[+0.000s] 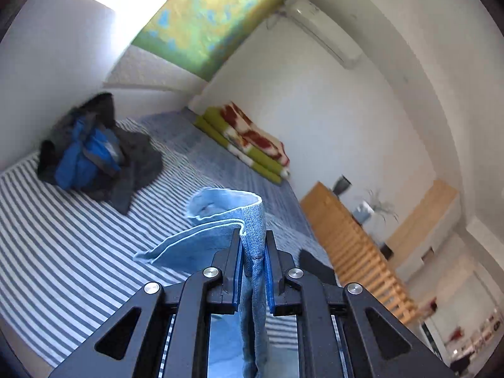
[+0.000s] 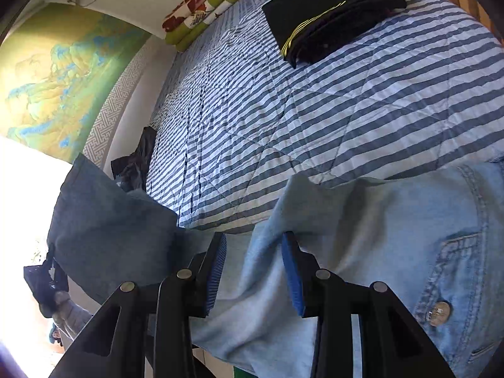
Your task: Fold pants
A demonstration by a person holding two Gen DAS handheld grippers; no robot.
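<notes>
Denim jeans (image 1: 252, 236) are pinched tight in the left gripper (image 1: 253, 249); the right gripper (image 2: 254, 245) stands parted, its pads off the cloth, above the striped bed (image 2: 346, 100).

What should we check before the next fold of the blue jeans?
1. Left tongs pinching the jeans: ok, the cloth is squeezed between the pads.
2. Right tongs gripping the jeans: not ok, the pads stand apart with denim lying between them.
3. Free striped bedspread ahead to lay the fold: ok.
4. Folded black pants out of the way: ok, far up the bed.
5. Both legs lined up evenly: cannot tell.
</notes>
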